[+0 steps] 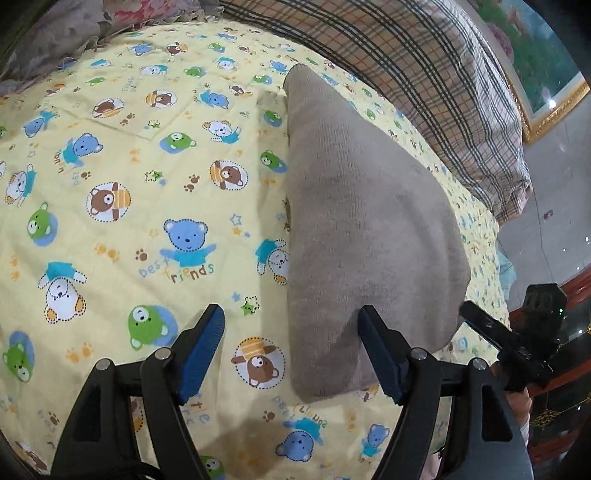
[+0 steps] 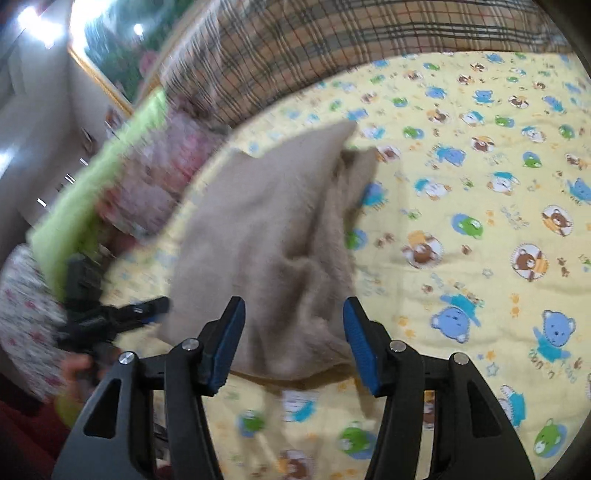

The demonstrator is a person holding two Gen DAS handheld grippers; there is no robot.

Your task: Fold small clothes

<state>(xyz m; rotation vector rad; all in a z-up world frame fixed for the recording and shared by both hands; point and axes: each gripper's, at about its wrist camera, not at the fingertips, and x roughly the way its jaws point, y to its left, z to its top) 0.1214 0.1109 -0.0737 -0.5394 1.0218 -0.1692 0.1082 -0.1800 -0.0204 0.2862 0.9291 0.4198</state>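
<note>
A small grey-brown knit garment (image 1: pixel 354 206) lies on a yellow bear-print sheet (image 1: pixel 129 184), folded into a long shape. My left gripper (image 1: pixel 291 325) is open just above its near left edge, with the right finger (image 1: pixel 376 347) over the cloth. In the left wrist view the right gripper (image 1: pixel 491 325) shows at the garment's right corner. In the right wrist view the garment (image 2: pixel 266 240) is rumpled and blurred. My right gripper (image 2: pixel 293 325) is open, its jaws either side of the near end. The left gripper (image 2: pixel 147 308) shows at the garment's left edge.
A plaid quilt (image 1: pixel 424 74) lies along the far side of the sheet. Floral bedding (image 1: pixel 74 33) is at the back left. In the right wrist view a green and pink floral pile (image 2: pixel 110 184) sits to the left. A framed picture (image 1: pixel 546 74) leans beyond the bed.
</note>
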